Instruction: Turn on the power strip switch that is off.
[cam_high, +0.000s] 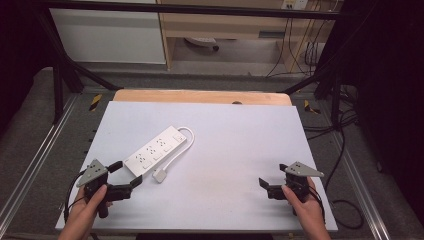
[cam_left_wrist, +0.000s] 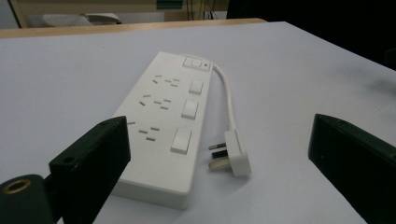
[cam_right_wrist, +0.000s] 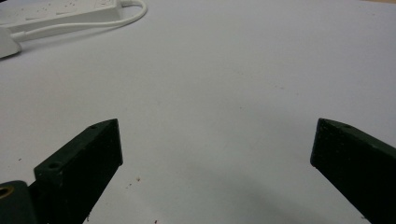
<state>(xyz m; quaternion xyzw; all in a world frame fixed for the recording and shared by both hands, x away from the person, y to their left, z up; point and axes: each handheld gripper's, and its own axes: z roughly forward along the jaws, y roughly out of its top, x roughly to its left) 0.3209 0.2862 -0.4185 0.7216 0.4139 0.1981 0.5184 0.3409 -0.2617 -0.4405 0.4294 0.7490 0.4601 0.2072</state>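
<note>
A white power strip with three sockets and switches lies slantwise on the left half of the white tabletop. Its short cable loops back to a white plug lying beside its near end. My left gripper is open just in front of the strip's near end. In the left gripper view the strip and plug lie between and beyond the wide-apart jaws. My right gripper is open over bare table at the front right; the strip shows far off.
A wooden strip borders the table's far edge. Black frame posts stand at the back corners, with metal rails along both sides. Loose cables trail on the floor at the right. A wooden cabinet stands behind.
</note>
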